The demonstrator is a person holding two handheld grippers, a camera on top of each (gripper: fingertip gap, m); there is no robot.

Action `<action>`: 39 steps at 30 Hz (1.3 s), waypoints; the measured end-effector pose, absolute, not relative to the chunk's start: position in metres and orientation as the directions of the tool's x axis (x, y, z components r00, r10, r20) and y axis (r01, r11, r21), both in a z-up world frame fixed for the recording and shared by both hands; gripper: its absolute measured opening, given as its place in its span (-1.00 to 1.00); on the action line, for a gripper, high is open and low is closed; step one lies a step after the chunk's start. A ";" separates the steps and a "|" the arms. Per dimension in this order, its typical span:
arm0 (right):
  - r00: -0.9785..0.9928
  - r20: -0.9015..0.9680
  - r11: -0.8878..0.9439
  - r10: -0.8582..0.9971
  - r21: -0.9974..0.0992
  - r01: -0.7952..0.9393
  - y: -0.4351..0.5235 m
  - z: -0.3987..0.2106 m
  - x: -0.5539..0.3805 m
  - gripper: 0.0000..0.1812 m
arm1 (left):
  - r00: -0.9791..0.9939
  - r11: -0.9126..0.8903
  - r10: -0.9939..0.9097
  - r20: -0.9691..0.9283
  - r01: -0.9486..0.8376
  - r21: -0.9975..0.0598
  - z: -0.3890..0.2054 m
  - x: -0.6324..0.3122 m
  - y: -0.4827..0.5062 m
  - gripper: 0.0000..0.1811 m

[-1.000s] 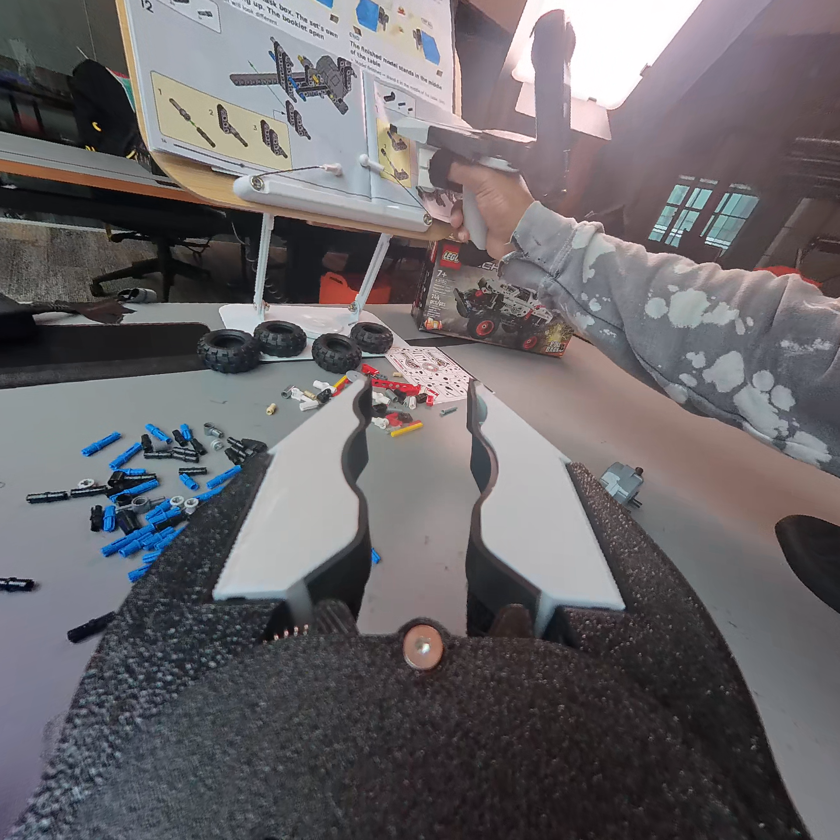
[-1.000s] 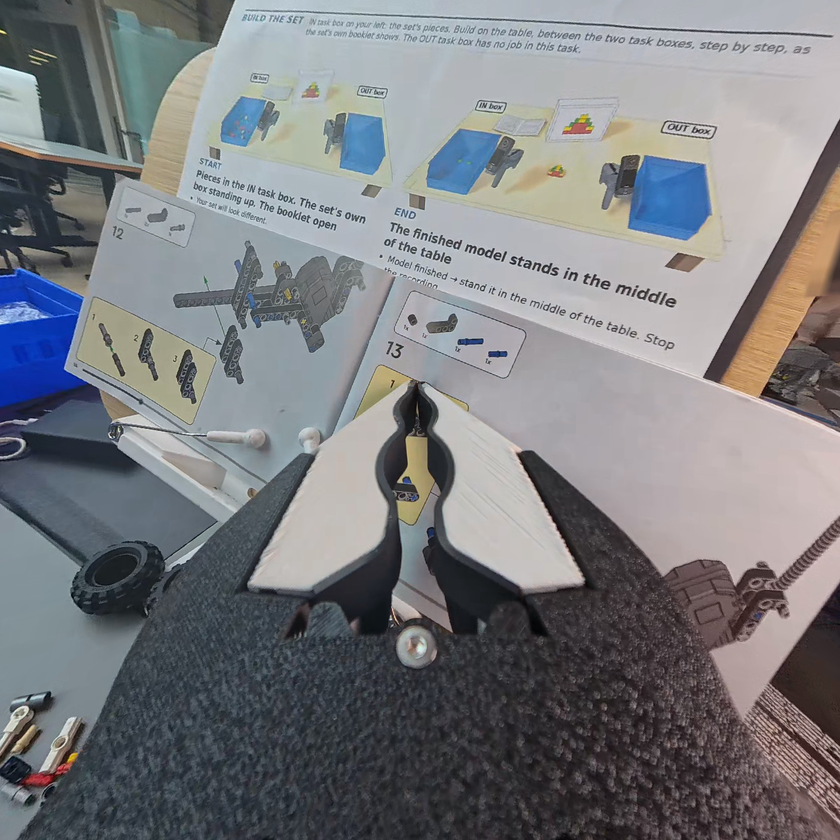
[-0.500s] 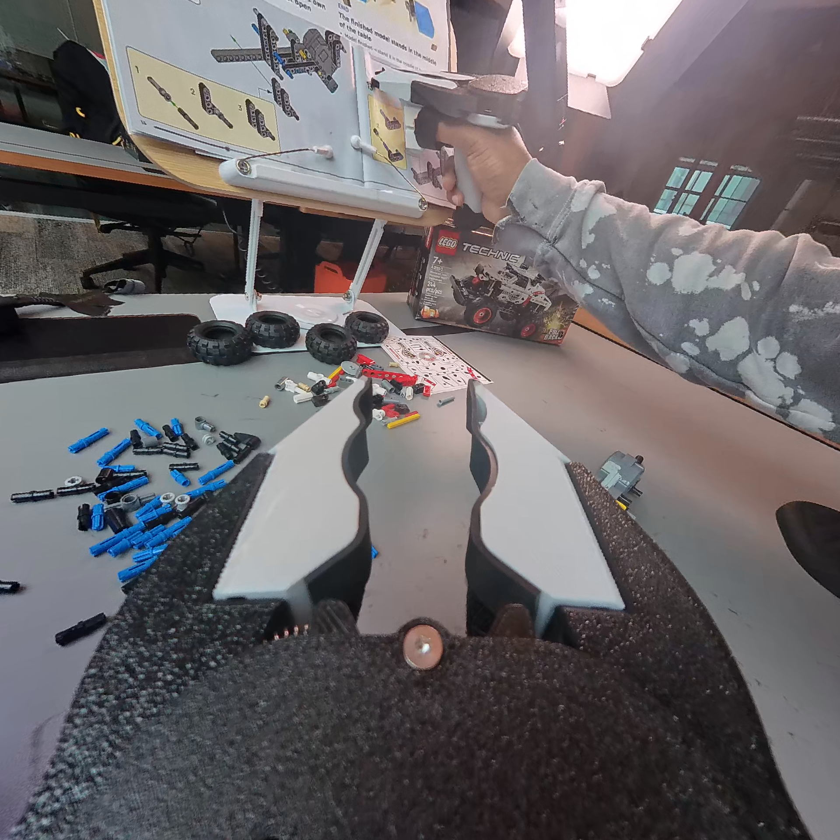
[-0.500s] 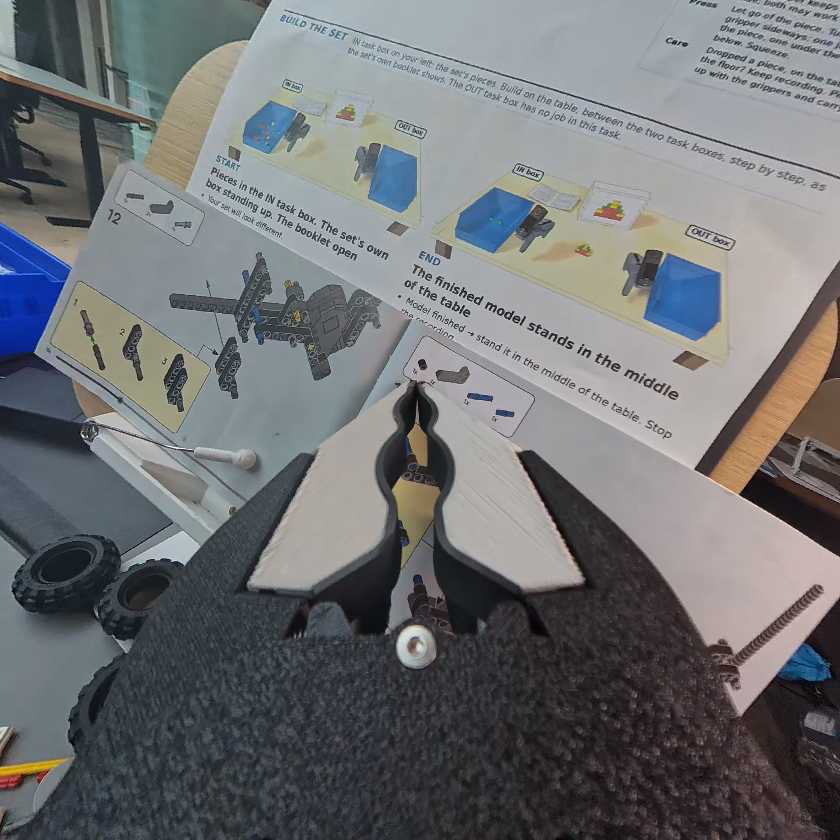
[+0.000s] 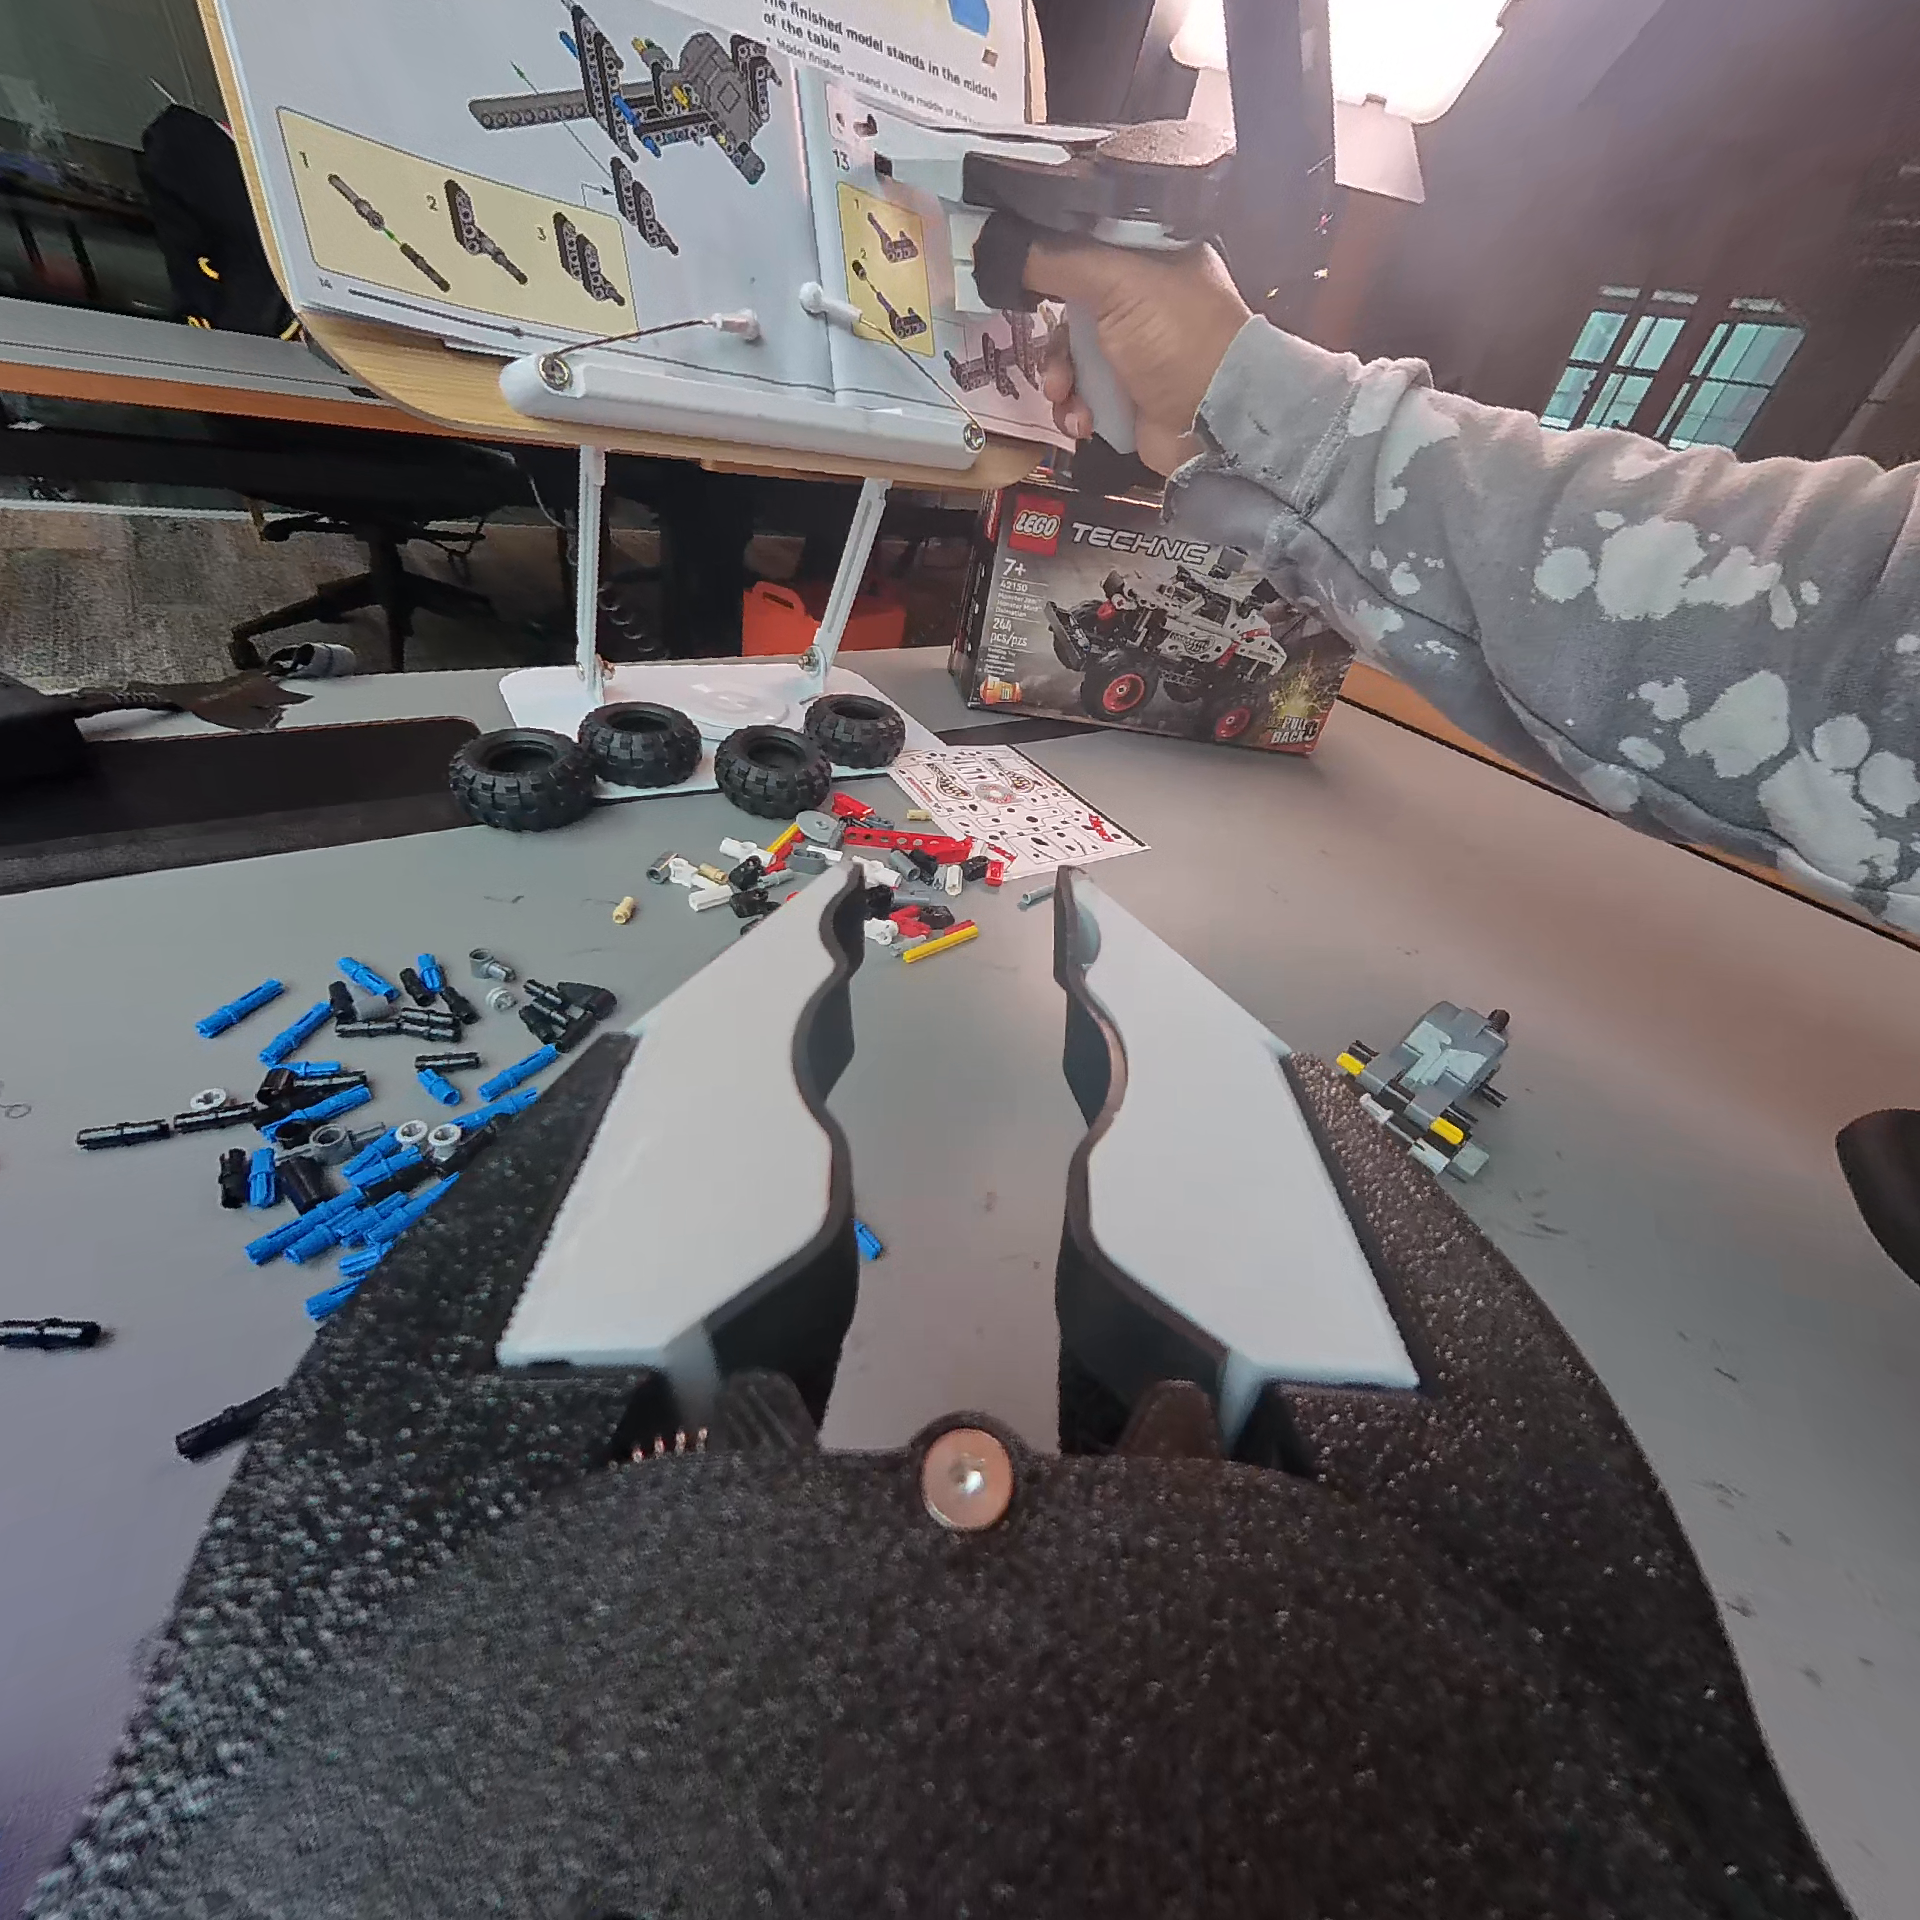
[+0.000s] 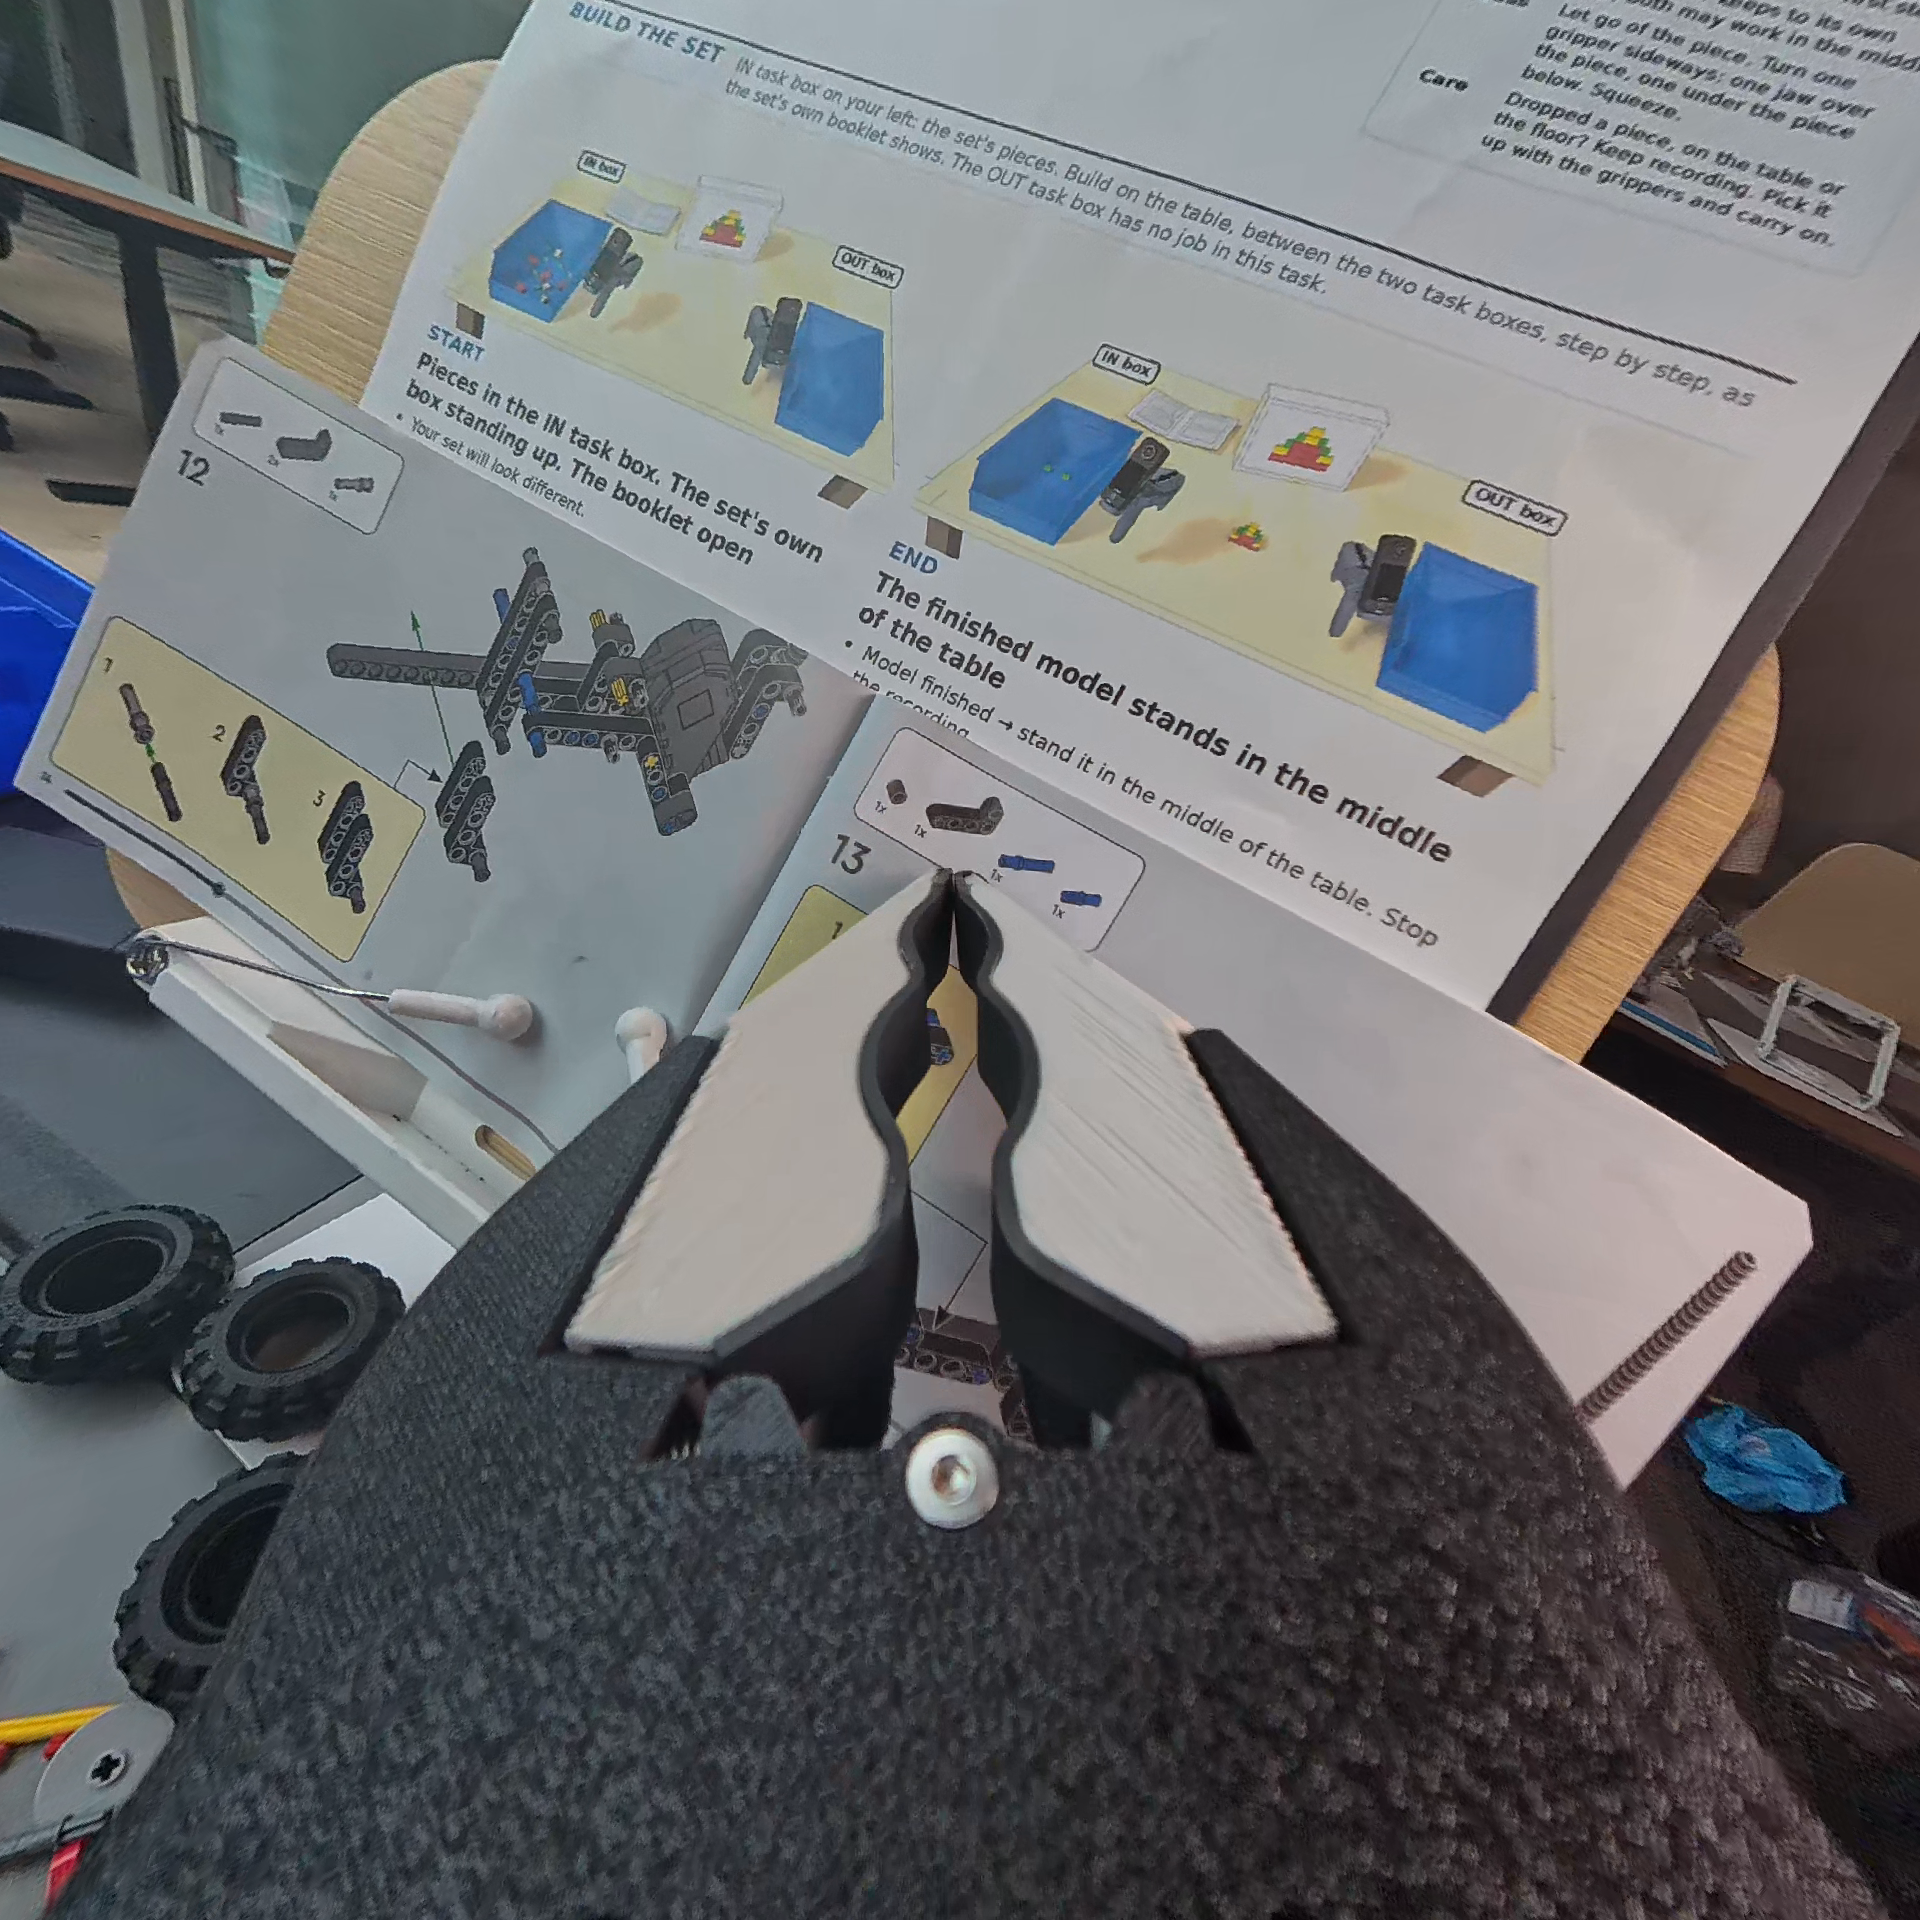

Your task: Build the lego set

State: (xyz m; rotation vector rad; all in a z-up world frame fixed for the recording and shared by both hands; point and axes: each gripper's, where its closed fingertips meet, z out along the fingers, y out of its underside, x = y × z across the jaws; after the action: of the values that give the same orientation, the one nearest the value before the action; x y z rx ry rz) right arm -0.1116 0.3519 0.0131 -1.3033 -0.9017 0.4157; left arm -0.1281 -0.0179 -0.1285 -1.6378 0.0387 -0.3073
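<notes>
My left gripper (image 5: pixel 956 878) is open and empty, low over the grey table (image 5: pixel 1351 883). Ahead of it lie a mixed pile of red, white and black pieces (image 5: pixel 873 862), a pile of blue and black pins (image 5: pixel 343 1143) to the left, and several black tyres (image 5: pixel 639 743). A small grey sub-assembly (image 5: pixel 1429 1081) sits to the right. My right gripper (image 6: pixel 951 878) is shut, its tips against the right page of the open booklet (image 6: pixel 520 727). I cannot tell whether it pinches the paper. It also shows in the left wrist view (image 5: pixel 914 156), held up by a hand.
The booklet rests on a white stand (image 5: pixel 727 405) at the table's back, with a printed instruction sheet (image 6: pixel 1143 312) behind it. The set's box (image 5: pixel 1143 634) stands at the back right. A sticker sheet (image 5: pixel 1013 805) lies by the pieces. A blue bin (image 6: pixel 31 644) is at the left. The gap from one gripper's tips to the other's is roughly 40 cm. The right gripper is farther from the small grey sub-assembly (image 5: pixel 1429 1081), some 45 cm, than the left, some 15 cm.
My right gripper stayed shut at the booklet's right page and tilted, so more of the sheet above shows. My left gripper tipped slightly downward and stayed open.
</notes>
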 end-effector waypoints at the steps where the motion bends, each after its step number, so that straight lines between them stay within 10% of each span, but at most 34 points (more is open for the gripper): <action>1: 0.608 0.326 0.253 0.724 -0.946 0.206 0.351 0.013 -0.109 -1.00 | 0.963 -0.095 -0.207 0.172 0.155 -0.983 -0.129 -0.128 -0.018 -0.57; 23: 0.413 0.125 0.068 0.902 -0.986 0.149 0.082 -0.109 0.078 -0.87 | 0.981 -0.048 -0.184 0.055 0.047 -0.998 -0.112 -0.133 -0.027 -0.57; 39: 0.478 0.238 0.190 0.846 -0.971 0.147 0.072 -0.121 0.108 -0.77 | 0.997 0.024 0.081 -0.019 -0.021 -0.999 -0.083 -0.209 -0.058 -0.60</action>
State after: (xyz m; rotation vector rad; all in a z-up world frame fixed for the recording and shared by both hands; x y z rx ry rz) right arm 0.1078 0.0722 -0.1214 -1.3111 -0.9849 0.6238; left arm -0.2091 -0.0581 -0.0831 -1.5450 -0.0481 0.0789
